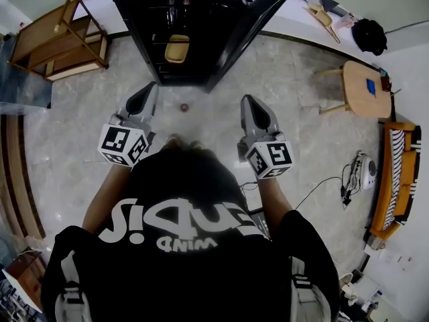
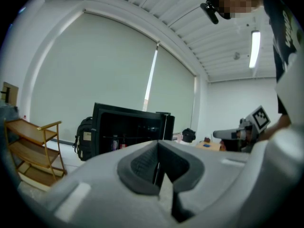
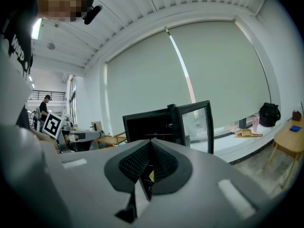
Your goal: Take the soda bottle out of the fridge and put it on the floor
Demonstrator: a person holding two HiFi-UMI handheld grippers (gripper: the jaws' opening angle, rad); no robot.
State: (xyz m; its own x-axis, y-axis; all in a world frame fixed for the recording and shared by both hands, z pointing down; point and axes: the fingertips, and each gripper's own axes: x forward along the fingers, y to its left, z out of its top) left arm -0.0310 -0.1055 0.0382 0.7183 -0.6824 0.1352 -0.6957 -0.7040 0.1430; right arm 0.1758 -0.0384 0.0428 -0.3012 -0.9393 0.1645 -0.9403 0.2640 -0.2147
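Two grippers are held out in front of the person's black shirt [image 1: 188, 200], the left gripper [image 1: 149, 92] and the right gripper [image 1: 249, 106] side by side and well apart. Each has its jaws clenched together on nothing, the ribbed pads meeting.

Below them spreads the floor [image 1: 80, 139], pale polished stone in large tiles. On it, ahead of the gripper tips and just short of the fridge, stands what looks like the soda bottle [image 1: 184, 106] seen from above, small and dark with a red top. Neither gripper touches it.

Beyond is the black fridge [image 1: 188, 19], its glass door [image 1: 251, 25] swung open to the right, with a tan object [image 1: 177, 47] low inside. A wooden shelf rack [image 1: 57, 39] stands to its left and a round wooden table [image 1: 365, 86] to the right. An orange sofa [image 1: 392, 180] runs along the right wall, and a cable [image 1: 315, 188] trails over the tiles.

Pale roller blinds [image 2: 95, 70] cover the far windows under a slatted ceiling [image 3: 156, 4].
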